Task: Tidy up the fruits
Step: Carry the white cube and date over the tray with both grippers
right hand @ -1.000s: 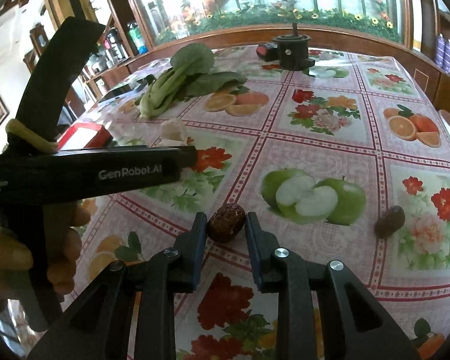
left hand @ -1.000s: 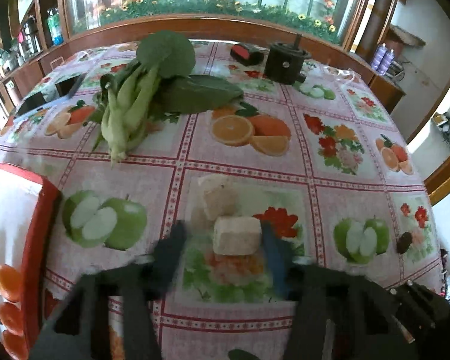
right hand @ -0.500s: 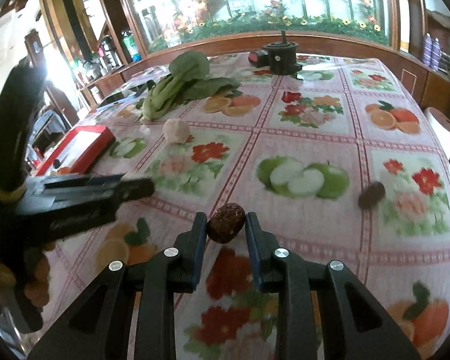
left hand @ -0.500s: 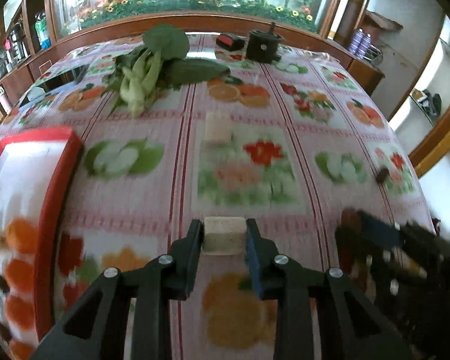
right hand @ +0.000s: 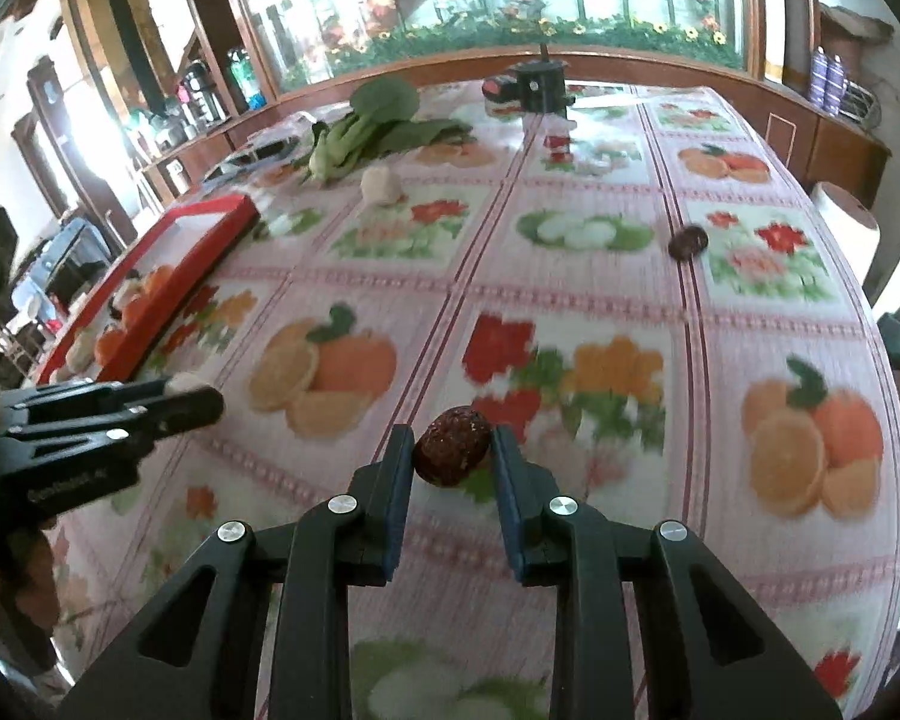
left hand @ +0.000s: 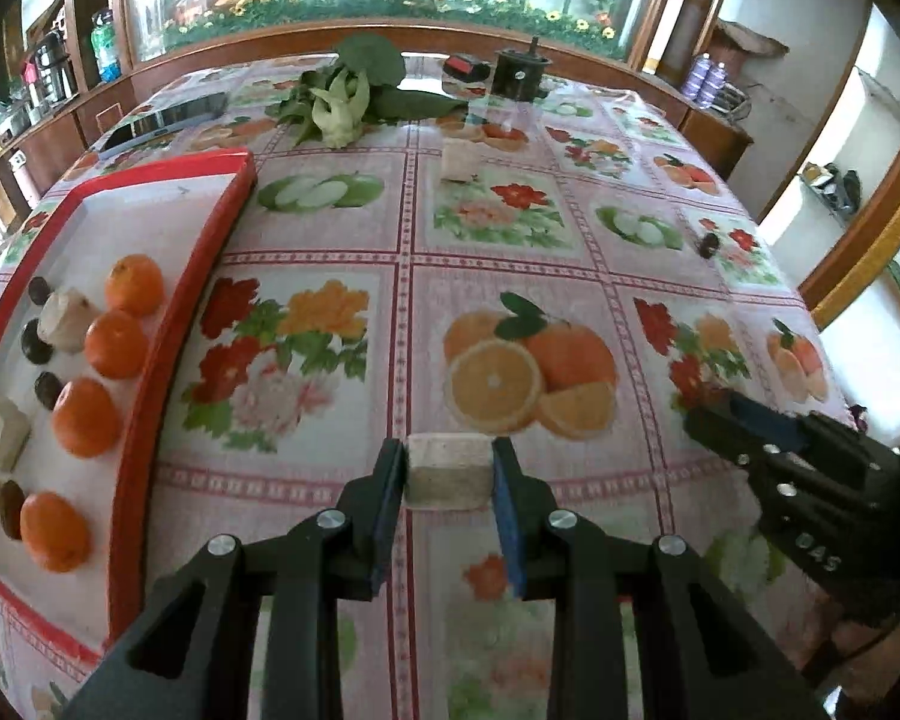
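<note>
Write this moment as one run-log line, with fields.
left gripper: holds pale chunk | right gripper: holds dark fruit | red tray: partly filled

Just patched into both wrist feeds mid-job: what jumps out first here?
Each gripper is already loaded: the left gripper pinches a pale beige cut block and the right gripper pinches a dark reddish-brown wrinkled fruit, both over the fruit-print tablecloth. At the left sits a red-rimmed white tray holding small oranges, dark fruits and pale chunks. A leafy green vegetable bunch lies at the far side.
</note>
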### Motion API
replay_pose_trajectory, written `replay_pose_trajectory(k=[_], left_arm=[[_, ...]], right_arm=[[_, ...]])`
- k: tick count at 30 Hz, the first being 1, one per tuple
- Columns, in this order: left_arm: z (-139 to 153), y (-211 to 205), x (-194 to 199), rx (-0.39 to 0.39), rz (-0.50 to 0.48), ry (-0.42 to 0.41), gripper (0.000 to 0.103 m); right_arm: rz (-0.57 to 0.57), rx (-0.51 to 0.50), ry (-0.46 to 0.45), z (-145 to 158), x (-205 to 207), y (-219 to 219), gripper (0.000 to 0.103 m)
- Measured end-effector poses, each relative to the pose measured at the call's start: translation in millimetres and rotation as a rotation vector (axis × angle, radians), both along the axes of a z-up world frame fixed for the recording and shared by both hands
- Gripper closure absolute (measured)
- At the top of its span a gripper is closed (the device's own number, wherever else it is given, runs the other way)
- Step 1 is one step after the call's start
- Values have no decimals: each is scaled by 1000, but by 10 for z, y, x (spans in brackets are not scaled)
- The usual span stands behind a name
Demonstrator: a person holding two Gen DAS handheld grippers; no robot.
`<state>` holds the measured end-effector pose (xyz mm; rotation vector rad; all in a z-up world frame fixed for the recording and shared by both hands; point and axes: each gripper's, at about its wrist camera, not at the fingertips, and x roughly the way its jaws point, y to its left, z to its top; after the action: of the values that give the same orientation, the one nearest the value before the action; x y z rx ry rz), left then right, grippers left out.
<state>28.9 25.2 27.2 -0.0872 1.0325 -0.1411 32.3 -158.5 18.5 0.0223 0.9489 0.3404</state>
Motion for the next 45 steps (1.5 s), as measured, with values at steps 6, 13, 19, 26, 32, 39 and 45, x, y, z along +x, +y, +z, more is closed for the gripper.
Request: replay_pose_trajectory(k=[6,13,19,26,32,39,45], left_arm=[[87,135,-169,-14,-9,-19,71],[196,383,-282,-42,5,-41,71],[299,744,-344,-69,55,-59,71],[354,1342,-361,-42,165,-77,71],[390,1942,-252,15,268,-86,71],[436,2478,119,60,354,-88,71],[406,2618,643,54,367,-90,71]], right_arm=[[-3,-19,1,32,-125,180,77],[43,-22,-33,189,-153,566,77],[111,-2,-45,317,-76,1030,77],[220,-6,-69,427,70,1674,77],[274,15,-86,521,300,2144,77],[302,10,-99,546,675,2607,77],[291,-21,-92,412,1036,2889,77]])
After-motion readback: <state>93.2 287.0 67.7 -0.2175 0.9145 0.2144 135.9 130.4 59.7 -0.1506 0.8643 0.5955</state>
